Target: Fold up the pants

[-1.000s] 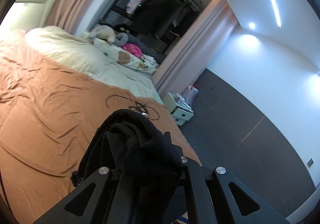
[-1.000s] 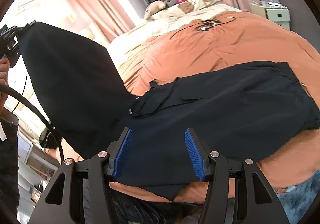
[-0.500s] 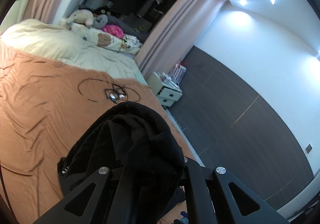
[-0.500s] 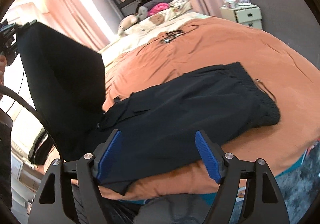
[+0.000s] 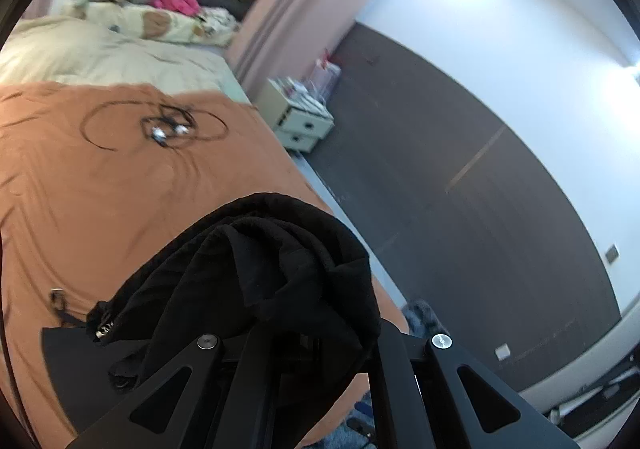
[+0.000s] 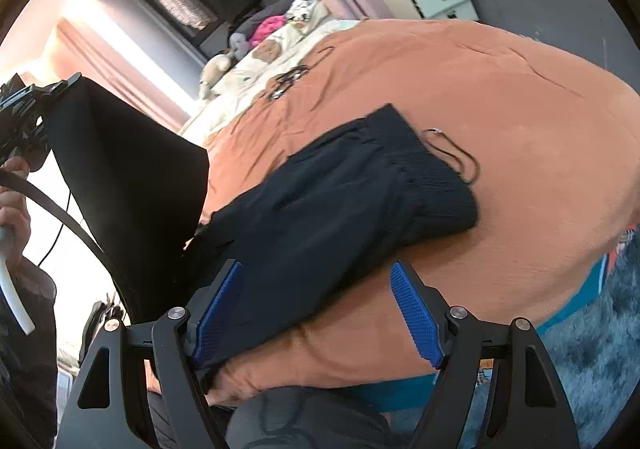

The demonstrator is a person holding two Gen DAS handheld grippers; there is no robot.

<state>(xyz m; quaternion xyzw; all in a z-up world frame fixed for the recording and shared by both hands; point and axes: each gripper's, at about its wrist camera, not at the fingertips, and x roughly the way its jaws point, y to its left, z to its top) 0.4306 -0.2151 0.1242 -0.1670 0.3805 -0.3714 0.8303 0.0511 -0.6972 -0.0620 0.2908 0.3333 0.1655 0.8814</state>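
We see the bed [image 6: 500,97], covered in an orange sheet, filling most of both views, and on it the black pants [image 6: 340,209] lie with their long axis running from about eight o'clock to two o'clock in the right wrist view, the gathered waistband toward two o'clock with its drawstring [image 6: 456,157] trailing onto the sheet just beyond. The leg end is lifted off the bed and hangs as a dark sheet at nine o'clock in that view, up to the left gripper [image 6: 24,117], which is seen there small at the edge. In the left wrist view we find the left gripper [image 5: 292,333] clenched on a bunched wad of the pants' black cloth [image 5: 272,273] that hides its fingers, with the bed below and beyond it from nine to twelve o'clock. We judge the coming move to be carrying that lifted end over toward the waistband, so the left hand, which already has the cloth, is the one that matters. The right gripper [image 6: 316,313] is spread wide and holds nothing; its left blue finger [image 6: 216,313] overlaps the near edge of the pants, though we cannot tell whether it touches, and the right finger [image 6: 416,317] hangs over bare sheet. A coiled cable [image 5: 160,125] lies far up the bed, well apart from the pants.
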